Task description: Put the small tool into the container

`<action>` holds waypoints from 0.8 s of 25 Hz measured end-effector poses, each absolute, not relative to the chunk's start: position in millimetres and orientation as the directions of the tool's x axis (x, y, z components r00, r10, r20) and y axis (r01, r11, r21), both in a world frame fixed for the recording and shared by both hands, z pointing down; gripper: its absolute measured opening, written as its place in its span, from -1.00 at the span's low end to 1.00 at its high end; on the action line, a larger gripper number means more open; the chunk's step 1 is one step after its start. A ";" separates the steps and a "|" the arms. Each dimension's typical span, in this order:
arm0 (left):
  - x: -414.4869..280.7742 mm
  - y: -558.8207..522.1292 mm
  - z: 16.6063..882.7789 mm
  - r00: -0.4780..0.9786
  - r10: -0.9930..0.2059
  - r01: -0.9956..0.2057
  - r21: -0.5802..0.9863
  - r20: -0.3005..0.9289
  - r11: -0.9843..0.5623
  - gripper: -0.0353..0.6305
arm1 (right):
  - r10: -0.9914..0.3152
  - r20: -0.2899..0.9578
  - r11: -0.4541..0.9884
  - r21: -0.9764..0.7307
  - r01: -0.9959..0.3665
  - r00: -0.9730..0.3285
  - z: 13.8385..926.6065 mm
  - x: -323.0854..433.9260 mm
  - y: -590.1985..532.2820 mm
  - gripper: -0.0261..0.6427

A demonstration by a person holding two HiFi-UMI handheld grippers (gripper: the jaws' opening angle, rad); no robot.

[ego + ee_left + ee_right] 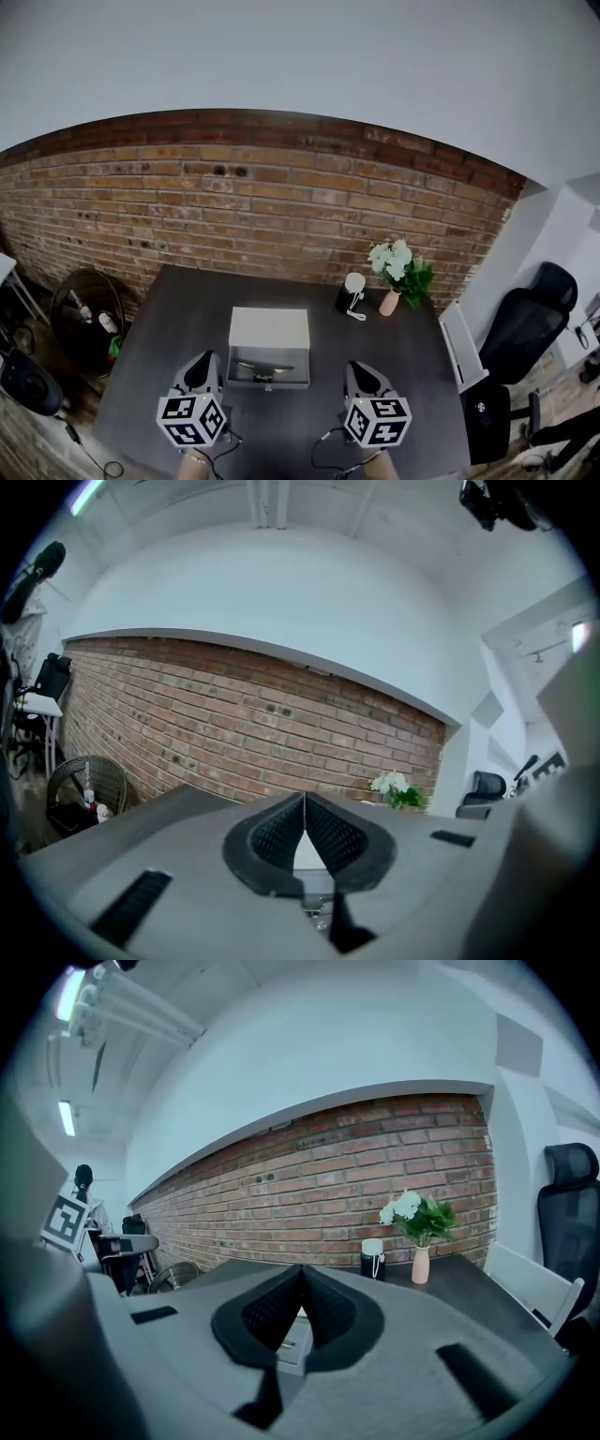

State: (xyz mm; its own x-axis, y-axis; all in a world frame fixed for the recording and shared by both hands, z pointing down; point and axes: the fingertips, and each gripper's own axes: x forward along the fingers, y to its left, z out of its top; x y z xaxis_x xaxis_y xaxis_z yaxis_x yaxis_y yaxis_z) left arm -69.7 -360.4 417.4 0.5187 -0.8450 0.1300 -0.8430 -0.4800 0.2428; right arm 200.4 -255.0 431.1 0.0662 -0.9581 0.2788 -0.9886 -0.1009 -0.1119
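The small tool (263,372) is being shown lying inside the open container (270,330), a pale box with its lid raised, which is standing at the middle of the dark worktop (178,319). The left hand-held gripper (207,360) and the right hand-held gripper (353,366) are being held just short of the box, one at each of its front corners, and neither is touching it. In each gripper view the jaws are being kept pressed together at their tips, with nothing caught between them. The task is being judged as good as finished: the tool is resting in the container and is being gripped by nothing. Whether the lid is meant to be lowered is not being told by the task. A vase of white flowers (398,272) and a dark bottle (351,292) are being left untouched at the far edge.
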 end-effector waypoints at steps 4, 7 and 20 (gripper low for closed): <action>-66.7 -362.4 419.8 0.518 -0.845 -0.844 0.242 0.134 -0.479 -0.88 | -0.957 0.279 -0.107 -0.085 -0.991 0.079 429.0 202.7 -254.9 -0.92; -68.3 -363.2 421.3 0.513 -0.848 -0.846 0.247 0.136 -0.473 -0.88 | -0.956 0.285 -0.093 -0.062 -0.994 0.071 427.6 199.7 -256.7 -0.92; -67.4 -369.3 432.7 0.513 -0.843 -0.847 0.254 0.159 -0.467 -0.88 | -0.948 0.310 -0.094 -0.040 -0.995 0.077 431.9 202.3 -258.1 -0.92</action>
